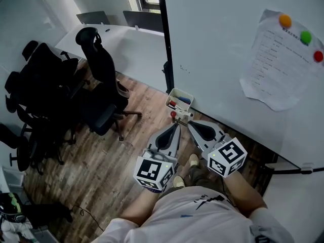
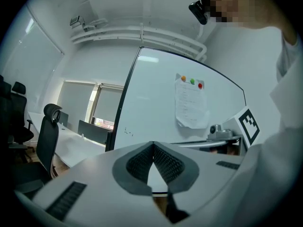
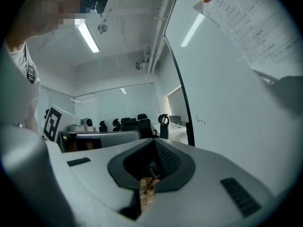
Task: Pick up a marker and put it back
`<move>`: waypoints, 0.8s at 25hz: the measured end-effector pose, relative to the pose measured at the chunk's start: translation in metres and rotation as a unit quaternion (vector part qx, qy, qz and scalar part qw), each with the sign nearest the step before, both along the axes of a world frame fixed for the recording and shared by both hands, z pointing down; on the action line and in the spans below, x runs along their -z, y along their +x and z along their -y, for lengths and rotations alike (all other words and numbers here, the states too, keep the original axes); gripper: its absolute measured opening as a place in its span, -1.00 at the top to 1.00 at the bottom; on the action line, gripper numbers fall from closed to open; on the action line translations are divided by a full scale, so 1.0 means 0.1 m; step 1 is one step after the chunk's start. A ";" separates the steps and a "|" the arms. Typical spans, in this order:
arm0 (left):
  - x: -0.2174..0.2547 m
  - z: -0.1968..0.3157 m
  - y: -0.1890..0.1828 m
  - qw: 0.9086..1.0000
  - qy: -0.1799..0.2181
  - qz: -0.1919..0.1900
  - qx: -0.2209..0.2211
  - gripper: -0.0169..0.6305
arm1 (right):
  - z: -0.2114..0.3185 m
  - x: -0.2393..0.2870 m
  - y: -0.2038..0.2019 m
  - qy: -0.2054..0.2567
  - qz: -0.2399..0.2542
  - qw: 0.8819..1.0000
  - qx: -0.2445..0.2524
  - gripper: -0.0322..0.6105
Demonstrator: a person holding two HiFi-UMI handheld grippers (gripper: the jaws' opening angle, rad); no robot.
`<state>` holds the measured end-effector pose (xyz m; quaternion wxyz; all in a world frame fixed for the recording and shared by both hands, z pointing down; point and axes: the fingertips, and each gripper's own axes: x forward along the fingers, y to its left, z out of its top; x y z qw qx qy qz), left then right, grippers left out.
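Low on the whiteboard (image 1: 223,49), a small white tray (image 1: 176,90) holds red and blue markers (image 1: 183,100). At its six o'clock, the left gripper (image 1: 177,125) and right gripper (image 1: 191,124) are both clenched on nothing.

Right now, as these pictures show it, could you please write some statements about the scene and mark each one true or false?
1. Three magnets hold a sheet of paper on the whiteboard. True.
2. The left hand-held gripper is wide open. False: its jaws are together, with nothing between them.
3. The small tray in front of both grippers holds markers. True.
4. The office chairs are white. False: they are black.
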<state>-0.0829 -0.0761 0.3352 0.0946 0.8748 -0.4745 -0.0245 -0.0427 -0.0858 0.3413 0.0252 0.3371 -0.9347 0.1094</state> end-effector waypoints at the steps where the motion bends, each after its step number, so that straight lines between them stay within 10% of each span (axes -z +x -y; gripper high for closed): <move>1: 0.01 -0.01 0.00 1.000 0.001 -0.001 -0.001 0.91 | -0.01 0.00 -0.01 0.000 0.000 1.000 0.001 0.86; 20: 0.04 -0.37 -0.02 1.000 0.002 -0.008 0.000 0.91 | -0.38 0.03 -0.05 0.003 -0.012 1.000 0.004 0.86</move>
